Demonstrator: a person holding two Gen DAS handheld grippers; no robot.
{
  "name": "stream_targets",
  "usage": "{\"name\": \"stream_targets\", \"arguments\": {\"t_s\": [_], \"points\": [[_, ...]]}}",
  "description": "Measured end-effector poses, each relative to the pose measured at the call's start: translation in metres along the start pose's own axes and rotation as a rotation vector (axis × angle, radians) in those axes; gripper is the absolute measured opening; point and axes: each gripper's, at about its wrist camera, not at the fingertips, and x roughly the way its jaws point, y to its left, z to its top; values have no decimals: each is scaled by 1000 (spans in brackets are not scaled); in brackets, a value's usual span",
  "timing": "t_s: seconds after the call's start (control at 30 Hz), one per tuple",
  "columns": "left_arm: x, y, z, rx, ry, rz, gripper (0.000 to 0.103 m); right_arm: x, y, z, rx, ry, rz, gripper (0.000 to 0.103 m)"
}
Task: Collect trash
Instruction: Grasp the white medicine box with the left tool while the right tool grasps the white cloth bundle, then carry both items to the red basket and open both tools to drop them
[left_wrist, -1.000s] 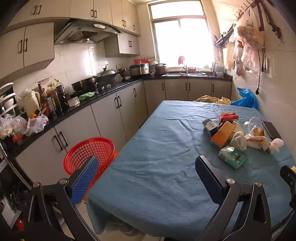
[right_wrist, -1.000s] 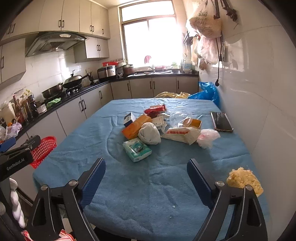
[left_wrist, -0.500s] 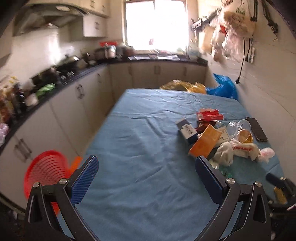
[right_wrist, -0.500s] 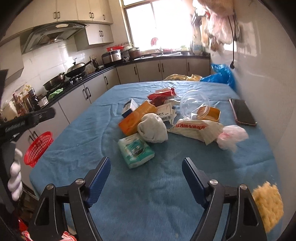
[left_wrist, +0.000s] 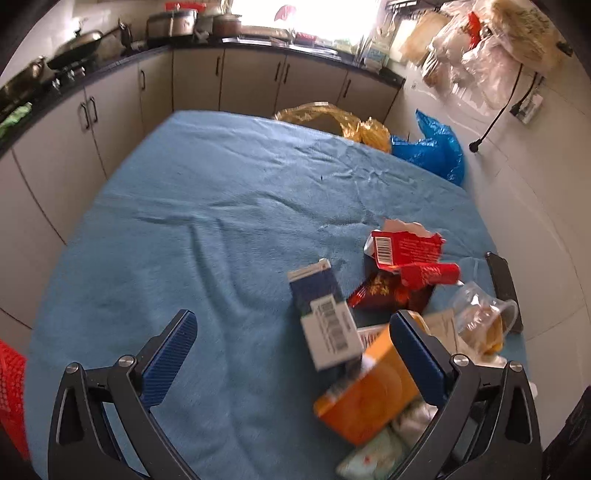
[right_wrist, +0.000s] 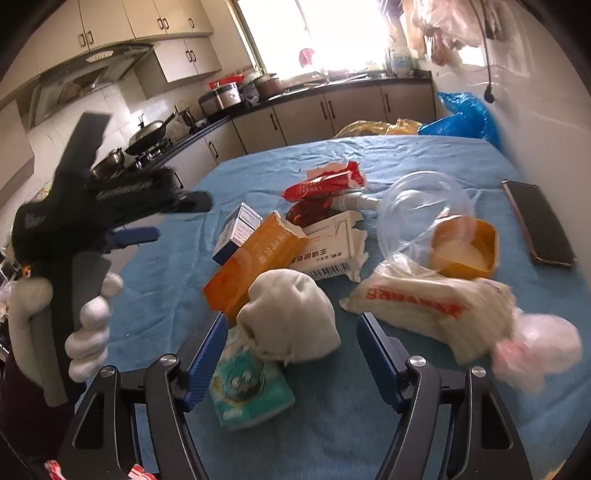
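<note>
A heap of trash lies on the blue-clothed table (left_wrist: 207, 236). My left gripper (left_wrist: 295, 347) is open, hovering above the blue-and-white box (left_wrist: 325, 317) and orange box (left_wrist: 369, 391). Red wrappers (left_wrist: 402, 258) lie just beyond. My right gripper (right_wrist: 288, 343) is open around a crumpled white wad (right_wrist: 291, 314), with a green tissue pack (right_wrist: 247, 387) under its left finger. The orange box (right_wrist: 255, 258), a white torn carton (right_wrist: 328, 243), a white printed bag (right_wrist: 428, 299) and a clear cup (right_wrist: 424, 210) show in the right wrist view. The left gripper's body (right_wrist: 96, 206) is at left there.
A red basket (left_wrist: 11, 398) stands off the table's left edge. A black phone (right_wrist: 539, 221) lies by the right wall. A yellow bowl (right_wrist: 461, 247) sits beside the cup. Yellow (left_wrist: 332, 118) and blue (left_wrist: 432, 147) bags are beyond the far end. Kitchen counters run along the left.
Both grippers moved forward and down toward the trash heap. The left one swung right over the boxes; the right one closed in around the white wad. Both stay open.
</note>
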Motion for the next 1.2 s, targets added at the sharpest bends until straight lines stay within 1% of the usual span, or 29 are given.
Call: {"name": "stream_targets", "arguments": {"t_s": [0.1,0.17,0.2,0.27,0.3,0.33,0.37,0.4,0.47,0.57,0.7,0.87,0.93,0.97,1.07,1.13,1.2], "points": [[22,-3,5,7,47,2,103,12,0,2,1,11,3,74],[31,-5,6,17,62,-1,102,17,0,3,1,15,7,73],[35,-6,5,18,71,-3,99,18,1,3,0,16,8,72],[42,-6,3,12,96,-21,84,21,2,4,-9,20,9,64],[45,-5,2,9,109,-28,65,23,3,4,-13,22,9,61],[49,-5,0,2,133,-50,41,23,4,4,-15,22,9,58],[51,-4,-1,-5,150,-63,33,21,4,3,-13,21,14,52],[52,-4,-3,-14,156,-56,33,21,3,4,-9,23,19,49],[43,-3,-6,-9,130,-41,33,18,1,4,5,22,29,40],[22,-2,-12,-13,96,-49,33,4,0,3,25,0,46,37],[-22,-1,-23,1,28,-47,33,-22,9,0,23,-45,45,36],[-96,7,-50,42,-68,-18,33,-60,29,-9,-3,-96,47,35],[-129,18,-64,46,-105,-9,33,-78,40,-15,-19,-117,61,35],[-151,29,-74,40,-126,-3,33,-85,46,-18,-25,-122,72,35],[-197,61,-97,11,-176,24,33,-104,71,-27,-58,-136,100,36],[-227,87,-111,-10,-209,52,33,-112,92,-33,-95,-135,130,36],[-253,112,-123,-32,-246,102,33,-113,115,-38,-138,-127,152,36]]}}
